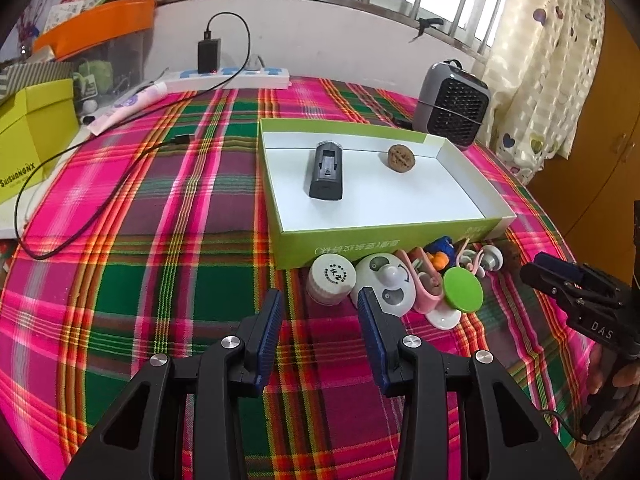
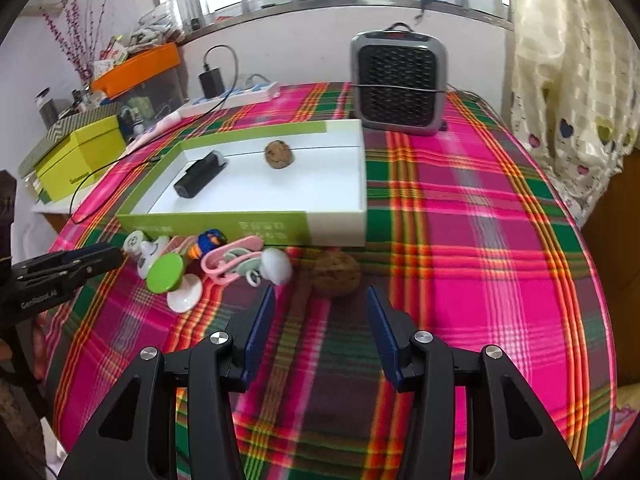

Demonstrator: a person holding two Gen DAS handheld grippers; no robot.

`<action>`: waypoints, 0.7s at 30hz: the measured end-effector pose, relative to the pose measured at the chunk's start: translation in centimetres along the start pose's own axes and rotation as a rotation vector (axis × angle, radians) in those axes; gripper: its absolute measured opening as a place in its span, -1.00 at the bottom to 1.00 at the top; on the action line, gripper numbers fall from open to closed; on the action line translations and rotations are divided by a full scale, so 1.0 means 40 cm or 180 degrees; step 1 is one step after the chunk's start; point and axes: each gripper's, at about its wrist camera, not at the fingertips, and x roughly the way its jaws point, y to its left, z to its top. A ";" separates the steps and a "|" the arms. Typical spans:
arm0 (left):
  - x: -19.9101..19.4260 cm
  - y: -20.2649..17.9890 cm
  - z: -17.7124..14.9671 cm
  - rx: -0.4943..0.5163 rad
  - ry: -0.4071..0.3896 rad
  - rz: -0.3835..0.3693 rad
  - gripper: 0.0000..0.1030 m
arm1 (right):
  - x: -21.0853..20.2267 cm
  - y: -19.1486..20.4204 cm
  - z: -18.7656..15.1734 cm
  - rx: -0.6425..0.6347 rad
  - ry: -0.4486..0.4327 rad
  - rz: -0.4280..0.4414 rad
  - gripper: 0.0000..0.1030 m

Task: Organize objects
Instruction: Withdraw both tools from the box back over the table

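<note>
Nearest the left wrist camera, the left gripper is seen with its jaws apart and nothing between them, poised above the plaid cloth just short of the white cap. Likewise the right gripper is held with jaws apart and empty, lined up on the loose walnut, which lies on the cloth just in front of the tray.

Little of the task is judged to be done — only two things are seen inside the tray: a black charger and a second walnut, well apart from each other. Left outside, crowded against the tray's near wall, are the white cap, a white knob, a green disc on its white base, a pink clip and a blue-and-orange toy. All of these, and the loose walnut, are taken to be still waiting to go in.

Much of the pile is hard to read — the pieces overlap, so what touches what cannot be told. The toy is largely hidden behind the clip. The loose walnut is blurred, and the printing on the tray wall cannot be made out
</note>
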 end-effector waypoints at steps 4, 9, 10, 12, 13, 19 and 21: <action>0.008 0.002 0.001 0.0008 0.0018 0.0003 -0.28 | 0.017 -0.019 0.005 0.0078 0.0048 -0.0068 -0.06; 0.018 0.004 0.008 0.0013 0.0041 0.0000 -0.28 | 0.027 -0.035 0.016 0.0120 0.0054 -0.0083 -0.06; 0.020 0.004 0.009 0.0016 0.0050 -0.0005 -0.28 | 0.032 -0.035 0.019 0.0107 0.0069 -0.0087 -0.06; 0.024 0.001 0.010 0.0023 0.0057 -0.0013 -0.28 | 0.038 -0.033 0.021 0.0078 0.0086 -0.0101 -0.06; 0.026 0.000 0.011 0.0032 0.0063 -0.0022 -0.28 | 0.041 -0.032 0.023 0.0066 0.0097 -0.0098 -0.06; 0.038 -0.004 0.014 0.0046 0.0086 -0.0006 -0.28 | 0.057 -0.029 0.030 -0.0012 0.0151 -0.0110 -0.06; 0.039 -0.004 0.015 0.0046 0.0081 -0.0004 -0.28 | 0.061 -0.029 0.032 -0.0029 0.0160 -0.0101 -0.06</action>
